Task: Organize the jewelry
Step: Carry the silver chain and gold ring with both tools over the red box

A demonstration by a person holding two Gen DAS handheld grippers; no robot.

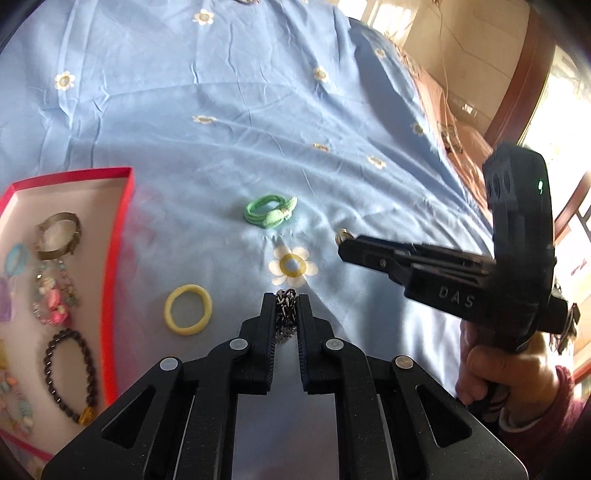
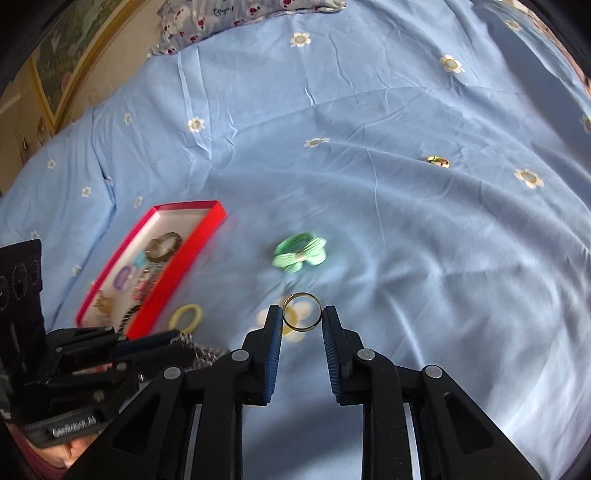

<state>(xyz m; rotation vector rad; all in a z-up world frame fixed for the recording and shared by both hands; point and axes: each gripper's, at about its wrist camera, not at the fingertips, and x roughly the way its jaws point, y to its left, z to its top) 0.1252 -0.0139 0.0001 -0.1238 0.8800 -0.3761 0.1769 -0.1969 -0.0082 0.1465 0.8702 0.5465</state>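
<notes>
My left gripper (image 1: 286, 297) is shut on a dark metal chain (image 1: 285, 314) that hangs bunched between its fingers, above the blue sheet. My right gripper (image 2: 302, 313) is shut on a thin gold ring (image 2: 302, 311), pinched across its width at the fingertips; from the left wrist view this gripper (image 1: 345, 240) comes in from the right with the ring (image 1: 342, 235) at its tip. A red box (image 1: 118, 236) with a white inside lies at the left and holds several bracelets and hair ties. A green hair tie (image 1: 269, 211) and a yellow one (image 1: 187, 309) lie on the sheet.
The blue bedsheet (image 2: 424, 240) with white flowers covers the whole surface. A small multicoloured piece (image 2: 437, 161) lies far to the right. A patterned pillow (image 2: 229, 18) is at the head. A hand (image 1: 506, 373) holds the right gripper's handle. A wooden bed frame (image 1: 517, 92) stands behind.
</notes>
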